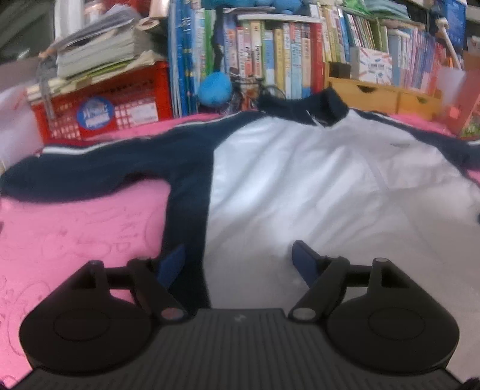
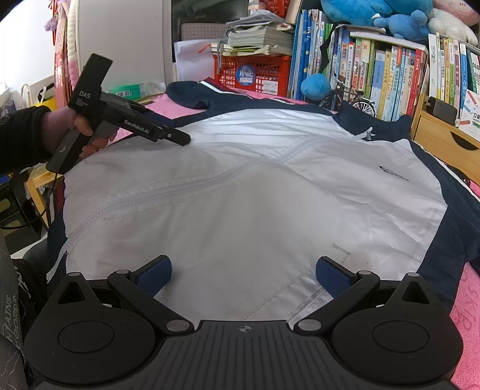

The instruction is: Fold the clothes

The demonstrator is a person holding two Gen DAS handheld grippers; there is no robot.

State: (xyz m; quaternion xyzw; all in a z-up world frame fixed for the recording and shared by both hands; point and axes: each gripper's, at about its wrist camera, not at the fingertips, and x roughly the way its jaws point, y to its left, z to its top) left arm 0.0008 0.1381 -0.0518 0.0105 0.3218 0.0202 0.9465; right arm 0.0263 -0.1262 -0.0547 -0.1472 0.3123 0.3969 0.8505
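Across the top of the frame we see a crowded bookshelf, blue plush toys above it. At upper centre sits a red crate under stacked papers; a wooden drawer unit stands at right; a pink bedspread lies below.

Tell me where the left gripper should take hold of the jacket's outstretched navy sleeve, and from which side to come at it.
Probably at the cuff end of the navy sleeve, coming from the near edge over the pink cover. The sleeve lies flat and stretched sideways from the jacket, so its thin lower edge is exposed there. The left gripper is open and holds nothing.
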